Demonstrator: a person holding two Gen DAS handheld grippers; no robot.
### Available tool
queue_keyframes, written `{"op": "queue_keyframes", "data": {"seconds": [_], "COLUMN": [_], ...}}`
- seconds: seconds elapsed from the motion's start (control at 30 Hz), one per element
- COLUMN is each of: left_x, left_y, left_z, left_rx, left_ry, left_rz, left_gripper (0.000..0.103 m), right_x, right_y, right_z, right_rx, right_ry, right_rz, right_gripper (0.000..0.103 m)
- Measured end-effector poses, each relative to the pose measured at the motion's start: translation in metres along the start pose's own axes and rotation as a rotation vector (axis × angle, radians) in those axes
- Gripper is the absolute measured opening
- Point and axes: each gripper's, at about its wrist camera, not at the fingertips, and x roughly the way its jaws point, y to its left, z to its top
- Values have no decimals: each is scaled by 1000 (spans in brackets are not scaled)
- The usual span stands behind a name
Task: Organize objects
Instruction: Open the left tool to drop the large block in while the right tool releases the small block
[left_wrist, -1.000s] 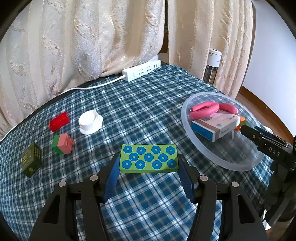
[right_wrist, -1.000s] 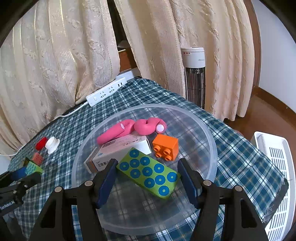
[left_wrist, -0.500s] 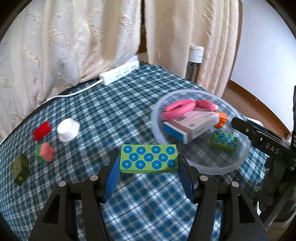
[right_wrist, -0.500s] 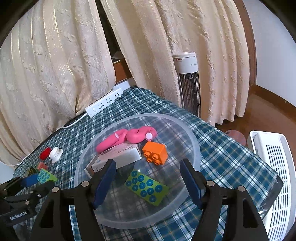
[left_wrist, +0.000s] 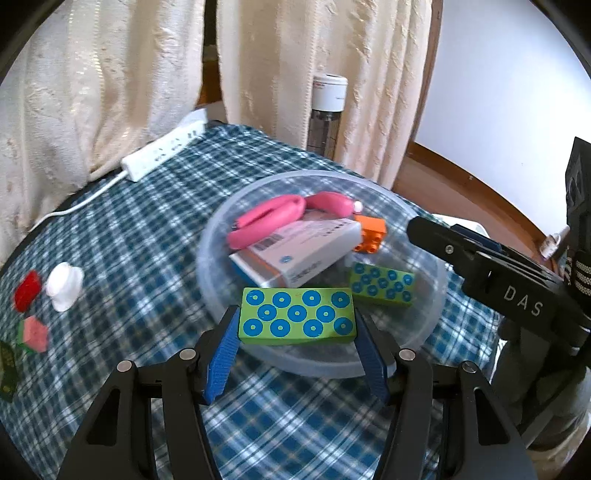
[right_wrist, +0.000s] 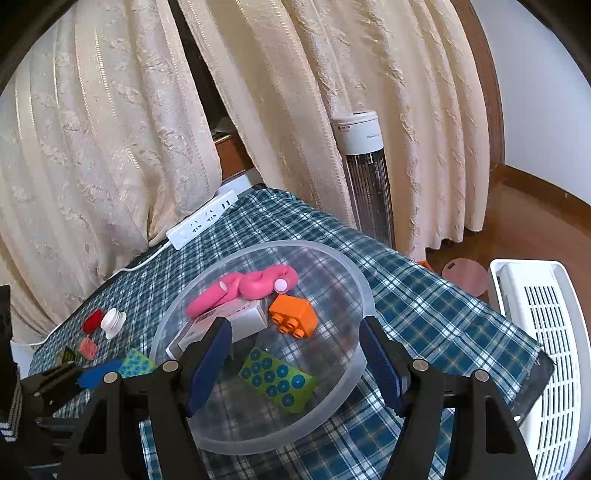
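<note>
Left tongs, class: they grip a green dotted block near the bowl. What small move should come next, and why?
Probably carry the green dotted block forward over the clear bowl rim, then release. The left tongs hold it at the near edge, where its twin block already lies.

A table draped in a blue-and-white checked cloth (right_wrist: 424, 306) carries it all, and a clear plastic bowl (left_wrist: 437, 291) sits on its right half. Up at the far edge a white power strip (left_wrist: 164, 157) lies on the cloth, its cord trailing off to the left. Over on the left we've got a red piece (left_wrist: 26, 294) just beside a white cap-shaped piece (left_wrist: 64, 286), with a pink-and-green block (left_wrist: 34, 333) a little nearer and a dark green item (left_wrist: 8, 363) at the very edge, too blurred to identify.
</note>
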Motion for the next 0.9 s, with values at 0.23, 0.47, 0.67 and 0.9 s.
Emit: {"op": "queue_keyframes", "data": {"seconds": [0.23, 0.47, 0.67, 0.9], "left_x": [15, 19, 15, 7], "left_y": [-7, -4, 1, 5], "left_z": [4, 3, 0, -4], "left_rx": [-4, -15, -23, -12], "left_ry": [34, 49, 44, 18], "left_rz": [-61, -71, -59, -8], "left_gripper": [62, 62, 62, 62], "right_x": [3, 6, 8, 6], "right_y": [-2, -1, 4, 10], "right_z": [0, 1, 0, -2], "right_rx": [9, 15, 14, 8], "right_ry": [5, 10, 16, 17], "right_rz": [4, 8, 12, 13], "right_gripper": [75, 75, 75, 75]}}
